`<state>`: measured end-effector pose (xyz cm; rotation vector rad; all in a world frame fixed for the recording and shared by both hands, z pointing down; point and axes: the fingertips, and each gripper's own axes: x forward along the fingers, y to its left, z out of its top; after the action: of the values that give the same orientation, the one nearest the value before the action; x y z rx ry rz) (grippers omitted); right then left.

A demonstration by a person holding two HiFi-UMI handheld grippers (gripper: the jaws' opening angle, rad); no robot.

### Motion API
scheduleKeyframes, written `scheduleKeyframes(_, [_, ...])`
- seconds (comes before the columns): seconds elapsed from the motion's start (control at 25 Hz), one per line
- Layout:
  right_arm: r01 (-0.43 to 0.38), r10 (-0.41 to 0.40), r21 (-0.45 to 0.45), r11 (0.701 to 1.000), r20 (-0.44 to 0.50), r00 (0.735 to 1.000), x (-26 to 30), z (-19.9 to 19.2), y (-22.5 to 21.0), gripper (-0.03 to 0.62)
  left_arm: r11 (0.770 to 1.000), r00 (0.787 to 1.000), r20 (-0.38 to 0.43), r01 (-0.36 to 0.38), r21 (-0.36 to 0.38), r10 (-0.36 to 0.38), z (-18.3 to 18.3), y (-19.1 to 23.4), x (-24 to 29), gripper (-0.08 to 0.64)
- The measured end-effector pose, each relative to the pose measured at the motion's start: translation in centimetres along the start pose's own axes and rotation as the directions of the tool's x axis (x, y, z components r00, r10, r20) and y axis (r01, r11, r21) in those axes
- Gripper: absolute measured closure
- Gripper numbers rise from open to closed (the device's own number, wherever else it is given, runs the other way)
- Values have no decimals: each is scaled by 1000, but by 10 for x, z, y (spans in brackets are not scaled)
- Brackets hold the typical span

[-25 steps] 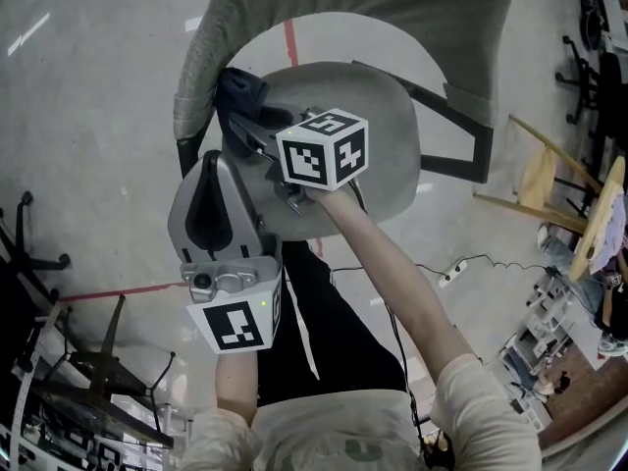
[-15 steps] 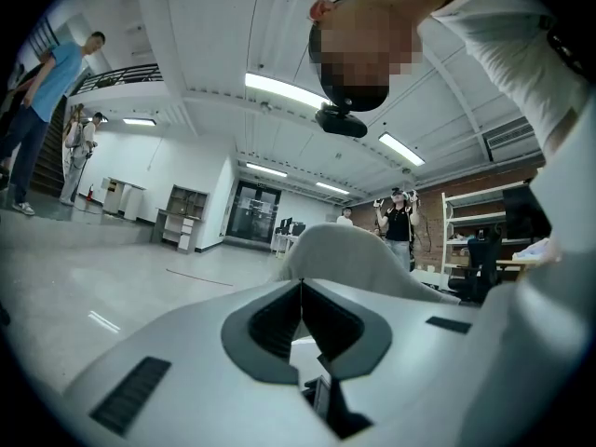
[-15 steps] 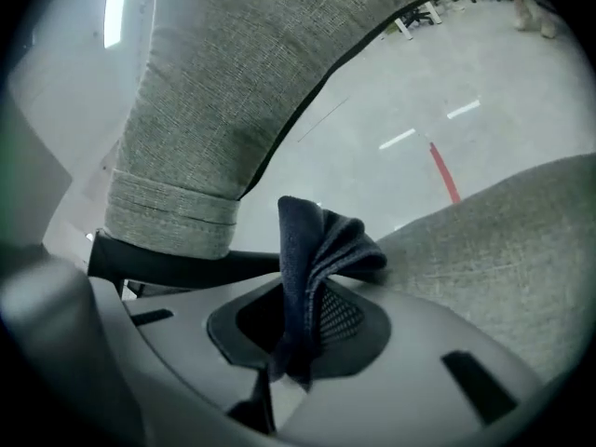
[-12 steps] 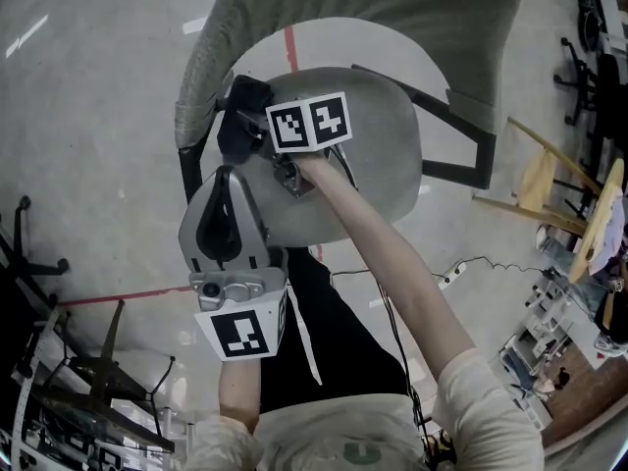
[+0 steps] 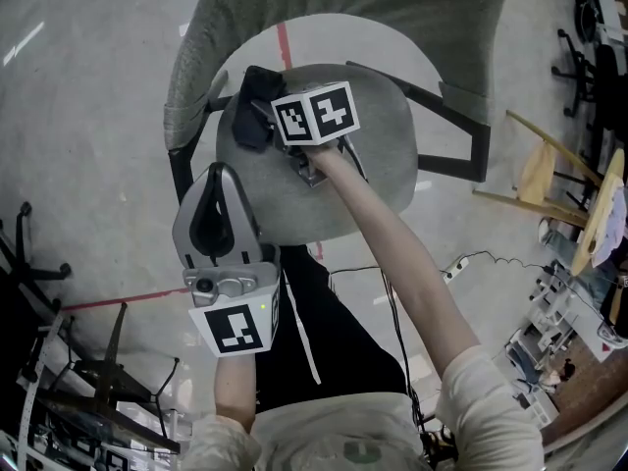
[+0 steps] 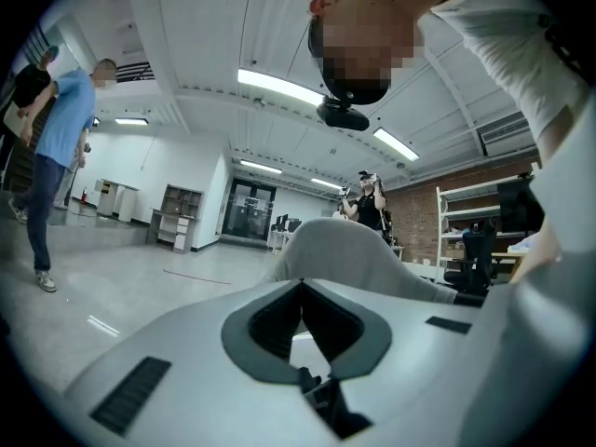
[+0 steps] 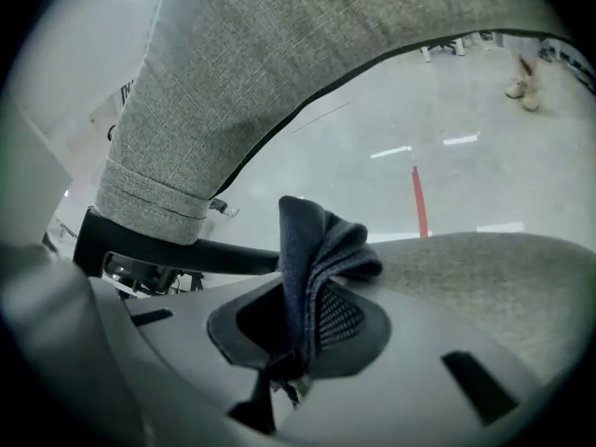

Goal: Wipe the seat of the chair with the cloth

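While the person leans over a grey fabric office chair, the right hand-held gripper reaches out over the seat with its marker cube uppermost. Its jaws are clenched on a dark blue cloth, which in the head view sits at the far left part of the seat, close under the curved backrest. The right gripper view shows the cloth pinched between the two jaws of that hand-held gripper; it rises in a fold above them and its bunched end rests on the seat fabric. The backrest arches overhead and a black armrest runs to the left.

The left hand-held gripper is held nearer the person, at the near left edge of the seat, pointing away from the floor. In the left gripper view its jaws are pressed together at the tips with nothing between them, and the grey backrest stands beyond.

A red tape line crosses the pale floor past the chair, and a power strip with its cable lies on the floor to the right.
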<state>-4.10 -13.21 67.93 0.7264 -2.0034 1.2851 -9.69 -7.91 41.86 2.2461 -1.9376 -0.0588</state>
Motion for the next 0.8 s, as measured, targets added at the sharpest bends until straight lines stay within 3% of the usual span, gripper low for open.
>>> scheduleKeyframes(0.48, [212,-212,-67,975,8,977,-73,-2,-101,534,999,999,-26,48,20,-47,-8,-23,19,545])
scheduleKeyframes(0.8, [359,-359,-67,931,13,933,-132,-15,-166,534,996,996,-37,80,32,-79,-10,-44,29,545])
